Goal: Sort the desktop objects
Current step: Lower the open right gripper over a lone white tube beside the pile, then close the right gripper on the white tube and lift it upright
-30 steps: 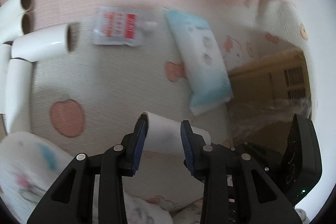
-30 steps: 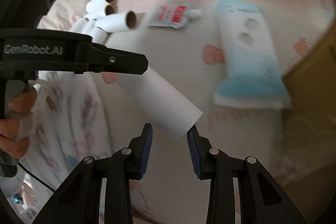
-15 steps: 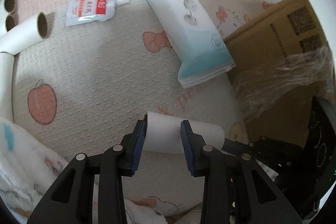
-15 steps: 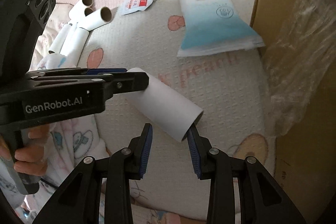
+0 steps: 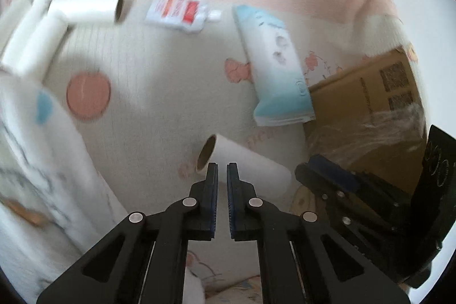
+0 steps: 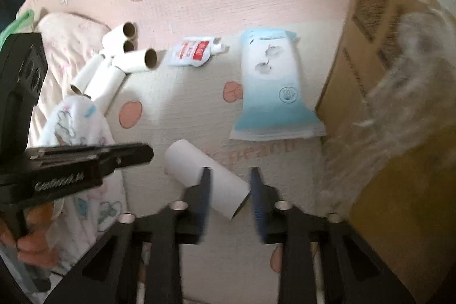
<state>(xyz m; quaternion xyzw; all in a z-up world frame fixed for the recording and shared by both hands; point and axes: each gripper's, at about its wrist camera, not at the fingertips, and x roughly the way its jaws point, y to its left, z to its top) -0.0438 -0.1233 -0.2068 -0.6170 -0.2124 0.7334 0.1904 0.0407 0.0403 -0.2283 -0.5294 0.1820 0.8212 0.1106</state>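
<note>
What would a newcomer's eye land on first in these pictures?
A white paper roll sits between the right gripper's jaws at bottom centre. Beyond it a blue-and-white tissue pack lies on the pink cartoon mat, with a heap of more rolls at the left.

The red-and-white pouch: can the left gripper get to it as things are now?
Probably yes. The pouch lies flat in the open on the mat. The left gripper holds nothing, its jaws closing; only the roll lies just ahead.
</note>
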